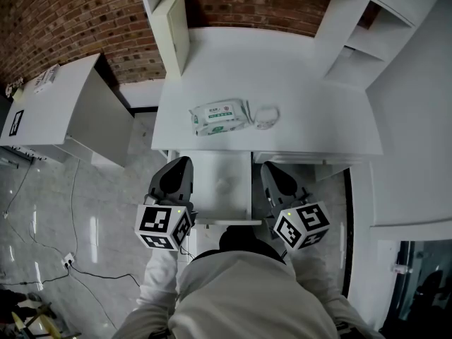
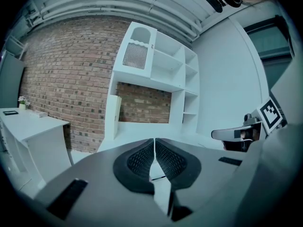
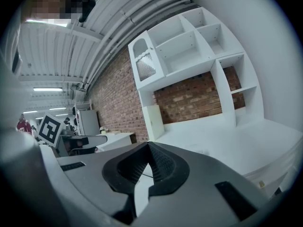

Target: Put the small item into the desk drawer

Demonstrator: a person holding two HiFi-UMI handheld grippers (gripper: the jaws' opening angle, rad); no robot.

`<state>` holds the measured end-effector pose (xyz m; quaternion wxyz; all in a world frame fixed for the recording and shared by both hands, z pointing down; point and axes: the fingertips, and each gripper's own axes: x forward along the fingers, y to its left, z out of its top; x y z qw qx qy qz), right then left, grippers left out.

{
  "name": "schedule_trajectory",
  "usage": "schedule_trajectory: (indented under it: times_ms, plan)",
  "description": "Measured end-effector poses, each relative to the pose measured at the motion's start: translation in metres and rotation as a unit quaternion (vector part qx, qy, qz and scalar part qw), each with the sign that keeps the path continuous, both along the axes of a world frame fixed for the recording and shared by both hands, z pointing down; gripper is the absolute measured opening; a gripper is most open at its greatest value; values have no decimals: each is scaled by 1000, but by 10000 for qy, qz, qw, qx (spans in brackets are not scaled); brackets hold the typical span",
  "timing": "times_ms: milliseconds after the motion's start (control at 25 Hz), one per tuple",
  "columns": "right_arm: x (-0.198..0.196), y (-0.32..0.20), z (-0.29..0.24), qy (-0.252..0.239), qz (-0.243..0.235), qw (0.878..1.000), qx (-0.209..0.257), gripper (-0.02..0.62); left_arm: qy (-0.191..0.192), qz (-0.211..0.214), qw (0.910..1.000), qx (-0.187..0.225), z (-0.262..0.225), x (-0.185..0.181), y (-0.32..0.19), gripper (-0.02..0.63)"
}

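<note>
On the white desk point(image 1: 318, 119) lies a small pale round item point(image 1: 266, 116), just right of a green-and-white wipes pack point(image 1: 220, 116). Below the desk's front edge a white drawer point(image 1: 222, 222) stands pulled out towards me. The left gripper point(image 1: 181, 164) hangs at the drawer's left side and the right gripper point(image 1: 269, 169) at its right side. Both sit near the desk's front edge, short of the item. In the left gripper view the left gripper point(image 2: 154, 141) has its pads together with nothing between them. The right gripper point(image 3: 148, 145) shows the same in its own view.
White shelf units point(image 1: 367, 27) stand on the back and right of the desk, against a brick wall point(image 1: 70, 13). A lower white table point(image 1: 49, 104) stands to the left. Cables and a socket strip point(image 1: 67, 261) lie on the glossy floor.
</note>
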<state>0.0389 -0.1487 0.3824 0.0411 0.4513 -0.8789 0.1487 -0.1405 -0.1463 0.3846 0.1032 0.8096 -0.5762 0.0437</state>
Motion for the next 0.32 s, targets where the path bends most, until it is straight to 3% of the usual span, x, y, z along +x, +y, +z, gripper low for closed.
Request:
schedule_trajectory:
  times_ms: [320]
  plan:
    - [2, -3, 1, 30, -42, 10000, 17, 26, 1, 43, 10000, -68, 6, 3, -4, 26]
